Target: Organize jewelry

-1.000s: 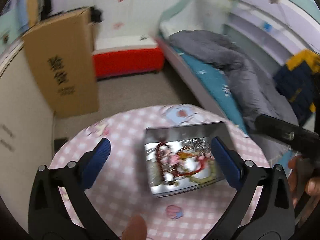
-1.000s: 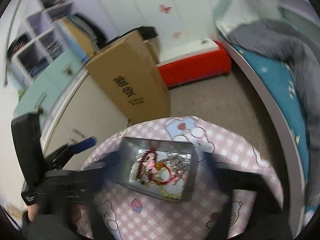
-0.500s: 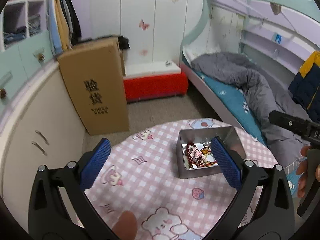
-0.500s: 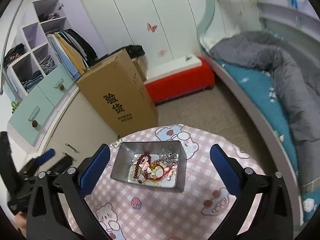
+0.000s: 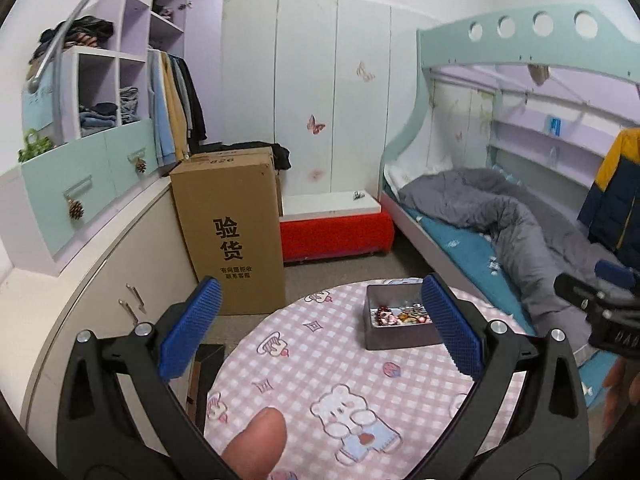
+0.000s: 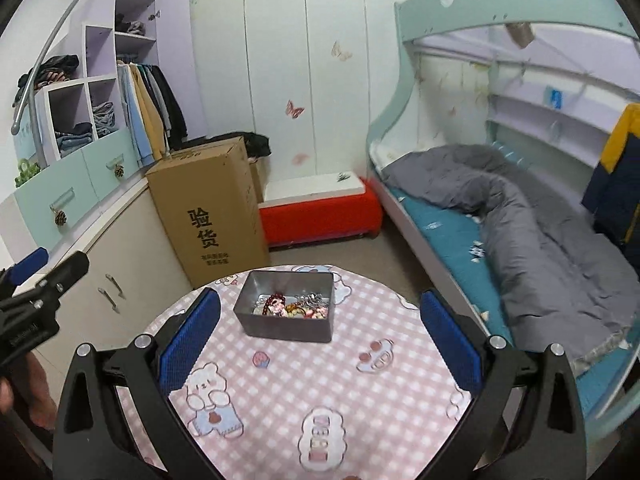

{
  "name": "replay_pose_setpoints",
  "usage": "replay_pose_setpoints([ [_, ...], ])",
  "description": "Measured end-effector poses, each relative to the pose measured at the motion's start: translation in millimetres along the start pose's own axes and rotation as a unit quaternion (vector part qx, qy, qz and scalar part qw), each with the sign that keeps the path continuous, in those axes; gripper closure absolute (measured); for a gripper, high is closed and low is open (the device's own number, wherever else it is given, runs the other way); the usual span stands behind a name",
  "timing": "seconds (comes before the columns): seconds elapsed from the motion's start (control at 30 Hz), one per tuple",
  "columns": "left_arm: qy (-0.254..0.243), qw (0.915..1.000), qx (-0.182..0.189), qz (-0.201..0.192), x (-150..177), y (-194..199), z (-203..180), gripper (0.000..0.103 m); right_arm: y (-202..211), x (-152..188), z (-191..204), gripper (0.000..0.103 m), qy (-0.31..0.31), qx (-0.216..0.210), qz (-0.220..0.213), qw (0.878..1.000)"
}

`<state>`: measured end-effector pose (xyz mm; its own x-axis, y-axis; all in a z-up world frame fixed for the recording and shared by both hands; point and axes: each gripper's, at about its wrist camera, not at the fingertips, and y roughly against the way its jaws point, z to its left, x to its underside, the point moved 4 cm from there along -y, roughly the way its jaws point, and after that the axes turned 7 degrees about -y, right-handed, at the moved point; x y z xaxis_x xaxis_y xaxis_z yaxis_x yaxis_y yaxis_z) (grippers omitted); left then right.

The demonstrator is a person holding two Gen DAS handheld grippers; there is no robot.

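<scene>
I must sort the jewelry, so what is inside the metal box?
The metal box holds tangled jewelry: red beads, silvery and gold pieces. Its near wall hides lower items.

My round table (image 6: 360,392) wears a pink-and-white checked cloth (image 5: 320,360) printed with cartoon bears. One thing sits directly on it, toward the far edge: a grey metal tin (image 6: 286,326), open-topped, holding a tangle of jewelry (image 6: 294,307).

Count: 1 metal tin (image 6: 286,312) holding tangled jewelry (image 6: 294,307), pieces uncountable; 1 cardboard box (image 6: 208,212); 2 grippers.
</scene>
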<state>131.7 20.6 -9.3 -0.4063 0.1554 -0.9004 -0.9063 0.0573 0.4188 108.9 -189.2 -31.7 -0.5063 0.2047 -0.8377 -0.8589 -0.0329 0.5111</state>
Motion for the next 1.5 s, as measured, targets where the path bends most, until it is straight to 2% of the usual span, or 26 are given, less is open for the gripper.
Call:
replay_pose_setpoints([
  [0.17,-0.002,0.9996,-0.024,-0.016,12.1,41.0,-4.2,0.006,36.3,20.6,16.0,0.007,0.021,0.022,-0.029,0.999],
  [0.3,0.01,0.9996,-0.022,-0.017,27.9,66.2,-6.8,0.006,59.5,31.6,26.7,0.007,0.032,0.03,-0.055,0.998],
  [0.43,0.008,0.9999,-0.001,-0.009,44.4,79.0,-5.5,0.006,77.2,38.9,36.6,0.007,0.041,0.024,-0.074,0.996],
  [0.53,0.008,0.9998,-0.016,-0.003,52.9,85.0,-0.1,0.006,82.4,40.3,40.9,0.007,0.045,0.016,-0.077,0.996],
  [0.7,0.012,0.9991,-0.036,-0.021,48.4,100.7,5.0,0.006,87.6,38.8,39.8,0.007,0.038,0.01,-0.081,0.996],
  [0.83,0.007,0.9983,-0.048,-0.032,41.8,107.1,1.3,0.006,89.4,39.8,39.8,0.007,0.032,0.007,-0.082,0.996],
  [1.2,0.02,0.9977,-0.058,-0.03,36.3,104.8,0.9,0.006,82.9,42.3,38.9,0.007,0.028,0.004,-0.071,0.997],
  [1.5,0.021,0.9981,-0.052,-0.027,36.6,100.4,1.3,0.006,76.8,44.8,39.0,0.007,0.023,-0.004,-0.059,0.998],
])
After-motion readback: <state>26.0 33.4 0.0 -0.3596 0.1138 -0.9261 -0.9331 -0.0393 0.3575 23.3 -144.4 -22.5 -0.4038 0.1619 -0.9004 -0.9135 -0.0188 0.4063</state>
